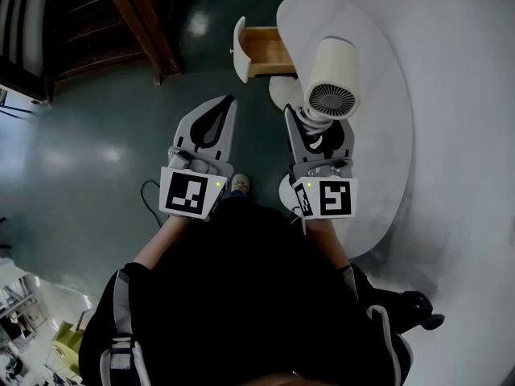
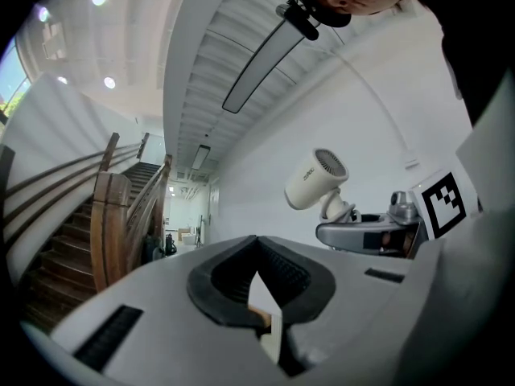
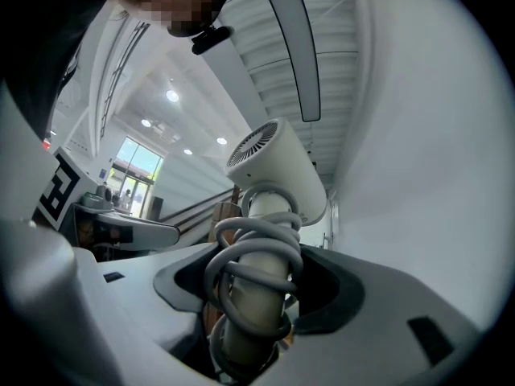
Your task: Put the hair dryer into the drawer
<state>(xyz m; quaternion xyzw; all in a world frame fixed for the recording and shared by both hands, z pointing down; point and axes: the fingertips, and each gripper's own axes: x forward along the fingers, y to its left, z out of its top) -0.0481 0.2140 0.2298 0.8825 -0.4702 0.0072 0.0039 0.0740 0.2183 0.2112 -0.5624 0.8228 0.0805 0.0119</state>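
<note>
right gripper [image 1: 319,121] fingers [image 3: 342,296] clamp the cord-wrapped handle of the white hair dryer [image 1: 334,75], held just short of the open wooden drawer [image 1: 261,51]. left gripper [image 1: 228,104], beside it, is closed and empty. stowing remains.

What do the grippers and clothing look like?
The left gripper and right gripper are pale grey, with tapering jaws lined in black ribbed padding. Each carries a cube of black-and-white square markers and a green light. The person wears a black top with pale stripes.
</note>
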